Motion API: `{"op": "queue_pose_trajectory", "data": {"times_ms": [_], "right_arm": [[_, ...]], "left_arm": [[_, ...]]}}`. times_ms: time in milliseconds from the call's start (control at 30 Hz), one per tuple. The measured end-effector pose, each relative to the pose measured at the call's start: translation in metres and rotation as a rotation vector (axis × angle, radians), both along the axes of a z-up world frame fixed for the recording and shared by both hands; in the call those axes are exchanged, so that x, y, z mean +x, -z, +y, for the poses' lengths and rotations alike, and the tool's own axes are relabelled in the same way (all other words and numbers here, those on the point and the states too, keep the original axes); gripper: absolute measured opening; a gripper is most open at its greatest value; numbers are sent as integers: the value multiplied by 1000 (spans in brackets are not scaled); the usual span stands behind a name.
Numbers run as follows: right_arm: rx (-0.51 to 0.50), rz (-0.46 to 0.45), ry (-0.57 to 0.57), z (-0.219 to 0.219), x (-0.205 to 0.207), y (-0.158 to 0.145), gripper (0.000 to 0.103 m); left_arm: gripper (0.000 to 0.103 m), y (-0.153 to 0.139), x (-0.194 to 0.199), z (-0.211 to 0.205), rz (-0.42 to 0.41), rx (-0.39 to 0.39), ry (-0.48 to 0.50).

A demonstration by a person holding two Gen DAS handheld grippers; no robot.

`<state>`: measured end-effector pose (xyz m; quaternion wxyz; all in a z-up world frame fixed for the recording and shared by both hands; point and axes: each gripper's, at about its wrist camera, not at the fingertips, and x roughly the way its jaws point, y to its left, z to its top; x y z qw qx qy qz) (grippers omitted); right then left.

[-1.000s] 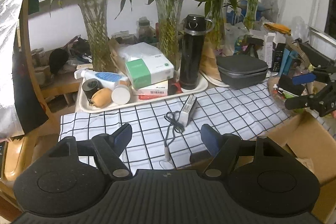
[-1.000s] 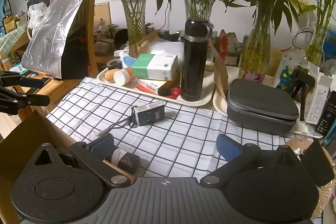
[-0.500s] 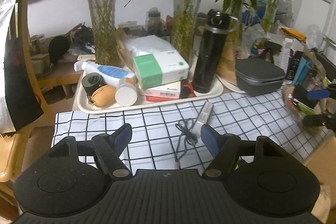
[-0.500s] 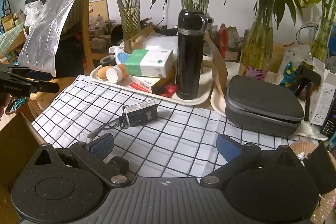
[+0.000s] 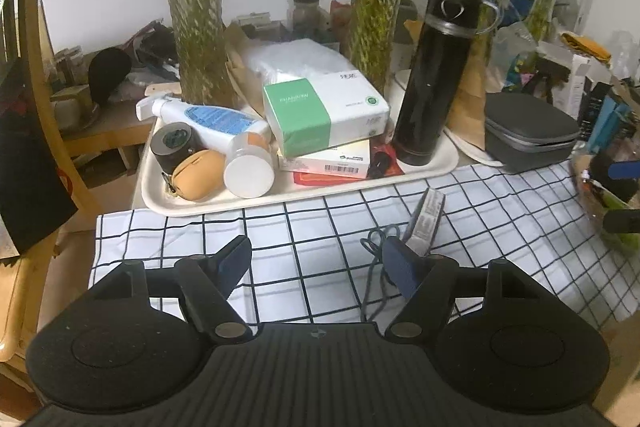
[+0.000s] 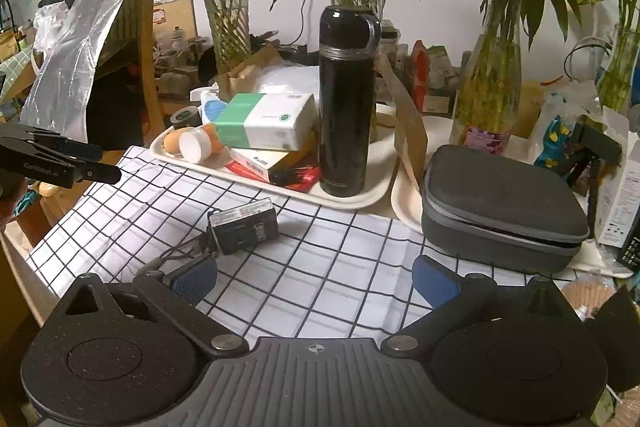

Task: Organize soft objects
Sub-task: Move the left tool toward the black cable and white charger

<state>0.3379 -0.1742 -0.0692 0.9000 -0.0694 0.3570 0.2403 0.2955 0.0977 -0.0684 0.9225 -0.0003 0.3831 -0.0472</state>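
Left gripper (image 5: 316, 263): your jaws stand wide apart with nothing between them; they hang over the checked cloth (image 5: 312, 227), just in front of the tray.

Right gripper (image 6: 316, 279): your jaws are spread just as wide and hold nothing; they sit low over the near edge of the same cloth.

Nearest item: a small dark box with a cord (image 6: 244, 229) lies on the cloth between your 2 grippers; in the left view it is just beside your right-hand fingertip (image 5: 400, 267), and I cannot tell whether they touch.

Soft things: the green and white tissue pack (image 5: 326, 113) lies on top of a flat box in the tray (image 5: 420, 167), and the tan pouch (image 5: 198, 175) lies at the tray's left end, against a dark tape roll (image 5: 174, 145) and a white-capped jar (image 5: 248, 173).

Other tray contents: a spray bottle (image 5: 208, 117) lies on its side behind the jar; a tall black flask (image 5: 434, 75) stands upright at the right end.

Further out: a grey zip case (image 6: 504, 207) sits on a second tray to the right, with vases of bamboo (image 6: 228, 23) behind.

Progress: as I judge it, nothing is sorted yet; both soft things lie mixed among hard ones.

Left to do: you likely need to pick the tissue pack or pouch out of the tray; where they belong is not shown.
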Motion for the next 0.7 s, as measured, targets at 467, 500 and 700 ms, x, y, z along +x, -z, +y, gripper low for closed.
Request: {"op": "queue_pose_trajectory", "data": {"times_ms": [467,500,700], "right_arm": [[-2,18,6,3,28,21,103],[-2,18,9,3,29,21,103],[1,18,10,5,31,22,103]], "left_arm": [[57,45,16,-21,148,-3,173],[55,49,17,-23,168,1,188],[41,70,20,-31,275,50,231]]}}
